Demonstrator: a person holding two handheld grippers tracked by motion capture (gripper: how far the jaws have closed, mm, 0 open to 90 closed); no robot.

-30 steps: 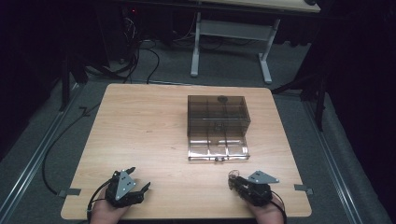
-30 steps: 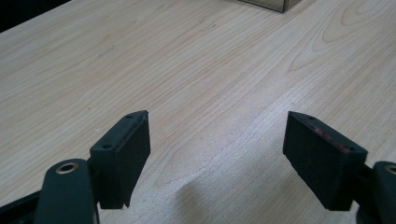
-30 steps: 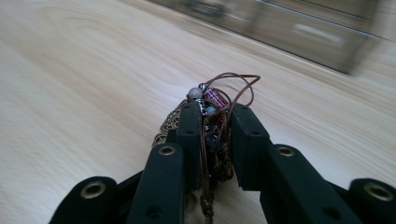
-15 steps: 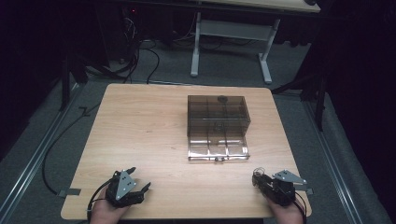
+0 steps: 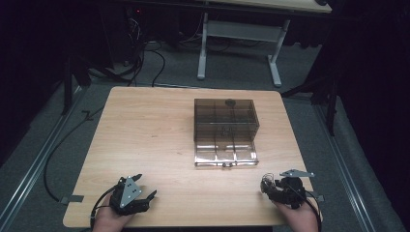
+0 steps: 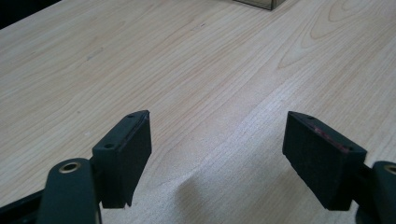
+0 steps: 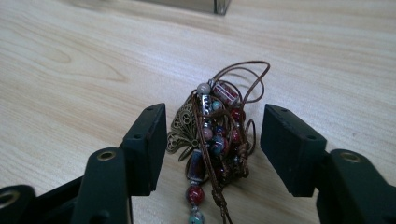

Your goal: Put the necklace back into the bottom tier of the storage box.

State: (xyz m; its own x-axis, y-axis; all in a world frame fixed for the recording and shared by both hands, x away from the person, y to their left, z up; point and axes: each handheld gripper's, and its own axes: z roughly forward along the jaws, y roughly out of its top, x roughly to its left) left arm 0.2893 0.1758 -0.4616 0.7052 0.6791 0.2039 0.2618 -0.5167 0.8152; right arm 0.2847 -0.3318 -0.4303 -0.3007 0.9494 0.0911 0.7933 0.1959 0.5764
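From the high view, a smoky transparent plastic compartment box (image 5: pixel 226 130) sits at the middle of the light wooden bench (image 5: pixel 145 130), its lid raised at the far side and its near tray of compartments exposed. The left hand-held gripper (image 5: pixel 138 198) rests at the near left corner, well apart from the box. The right hand-held gripper (image 5: pixel 271 186) is at the near right, with a small dark tangle at its tip.

In the left gripper view, the jaws stand wide apart over bare wood, with nothing between them.

In the right gripper view, a bunched beaded necklace on brown cord with a brass filigree pendant (image 7: pixel 217 133) lies on the bench between the jaws. The jaws are parted, with a gap showing on both sides, so the necklace looks bracketed rather than gripped. A corner of the box shows far off.

I judge the work barely begun: the box is open, but the necklace is not yet lifted or stowed in a compartment.
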